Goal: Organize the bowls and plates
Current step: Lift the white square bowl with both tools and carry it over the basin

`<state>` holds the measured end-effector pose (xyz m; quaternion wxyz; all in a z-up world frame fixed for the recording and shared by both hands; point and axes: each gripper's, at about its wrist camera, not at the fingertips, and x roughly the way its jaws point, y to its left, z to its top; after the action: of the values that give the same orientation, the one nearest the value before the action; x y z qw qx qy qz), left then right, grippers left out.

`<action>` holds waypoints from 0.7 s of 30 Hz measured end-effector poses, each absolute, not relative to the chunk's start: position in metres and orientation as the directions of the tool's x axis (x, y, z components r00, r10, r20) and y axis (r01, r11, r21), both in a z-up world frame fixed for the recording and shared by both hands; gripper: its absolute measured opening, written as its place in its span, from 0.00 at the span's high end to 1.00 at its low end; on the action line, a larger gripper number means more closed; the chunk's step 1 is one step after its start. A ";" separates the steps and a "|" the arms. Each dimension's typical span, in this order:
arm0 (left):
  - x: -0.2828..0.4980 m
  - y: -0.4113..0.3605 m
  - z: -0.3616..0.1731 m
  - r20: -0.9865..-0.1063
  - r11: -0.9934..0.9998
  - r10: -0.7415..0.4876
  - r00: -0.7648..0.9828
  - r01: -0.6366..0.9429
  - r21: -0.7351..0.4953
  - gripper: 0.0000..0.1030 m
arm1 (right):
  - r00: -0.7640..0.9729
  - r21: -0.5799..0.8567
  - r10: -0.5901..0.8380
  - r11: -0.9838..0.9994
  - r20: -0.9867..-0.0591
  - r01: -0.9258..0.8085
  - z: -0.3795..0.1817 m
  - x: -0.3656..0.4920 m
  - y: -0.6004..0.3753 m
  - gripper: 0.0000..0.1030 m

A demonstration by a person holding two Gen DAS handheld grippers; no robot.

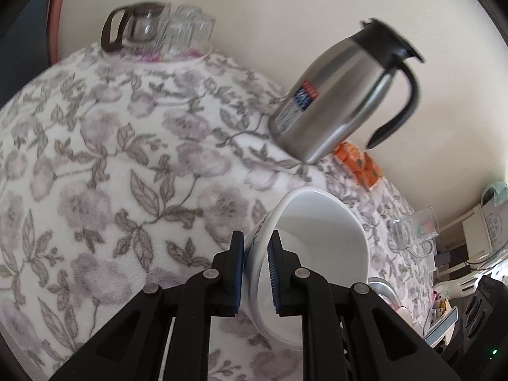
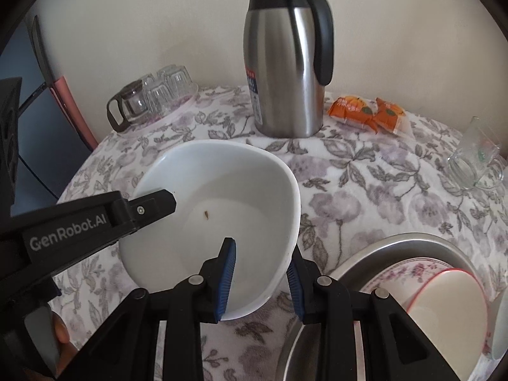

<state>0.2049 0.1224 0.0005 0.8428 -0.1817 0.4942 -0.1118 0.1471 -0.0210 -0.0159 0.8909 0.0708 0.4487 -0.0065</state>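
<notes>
You hold one white ceramic bowl (image 2: 222,197) between both tools, above the floral grey-and-white tablecloth (image 2: 365,190). Your left gripper (image 1: 256,247) is clamped on the bowl's rim, one blue pad inside the wall and one outside. Your right gripper (image 2: 260,266) bites the near rim the same way, its pads pressed on either side of the wall. A small brown speck sits on the bowl's inner floor. Behind it stands a stainless steel jug with a black handle (image 2: 285,63), with orange snack packets (image 2: 368,112) beside it. To your right, a metal basin (image 2: 412,244) holds a flower-rimmed plate (image 2: 406,273) and a red-rimmed bowl (image 2: 451,311).
</notes>
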 end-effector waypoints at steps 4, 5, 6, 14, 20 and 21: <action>0.191 0.111 0.024 -0.772 0.914 -0.367 0.519 0.049 -0.402 0.85 | 0.616 0.138 0.055 0.987 -0.786 0.088 -0.001 0.132 -0.031 0.67; 0.187 0.107 0.030 -0.766 0.915 -0.369 0.527 0.061 -0.398 0.85 | 0.619 0.143 0.058 0.986 -0.783 0.090 0.002 0.128 -0.034 0.67; 0.184 0.105 0.035 -0.760 0.915 -0.371 0.533 0.069 -0.398 0.85 | 0.623 0.149 0.060 0.985 -0.780 0.091 0.005 0.124 -0.037 0.67; 0.161 0.087 0.067 -0.726 0.915 -0.382 0.571 0.122 -0.385 0.85 | 0.663 0.175 0.068 0.980 -0.746 0.097 0.034 0.097 -0.057 0.67; 0.146 0.073 0.086 -0.695 0.906 -0.406 0.594 0.164 -0.389 0.85 | 0.685 0.189 0.065 0.976 -0.726 0.108 0.052 0.078 -0.073 0.67; 0.143 0.070 0.089 -0.691 0.907 -0.406 0.597 0.171 -0.385 0.85 | 0.689 0.188 0.061 0.976 -0.722 0.111 0.055 0.075 -0.075 0.67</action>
<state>0.1434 0.0695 0.0890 0.8826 -0.1407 0.4178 -0.1635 0.0753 -0.0754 0.0548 0.9125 0.1092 0.3940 -0.0137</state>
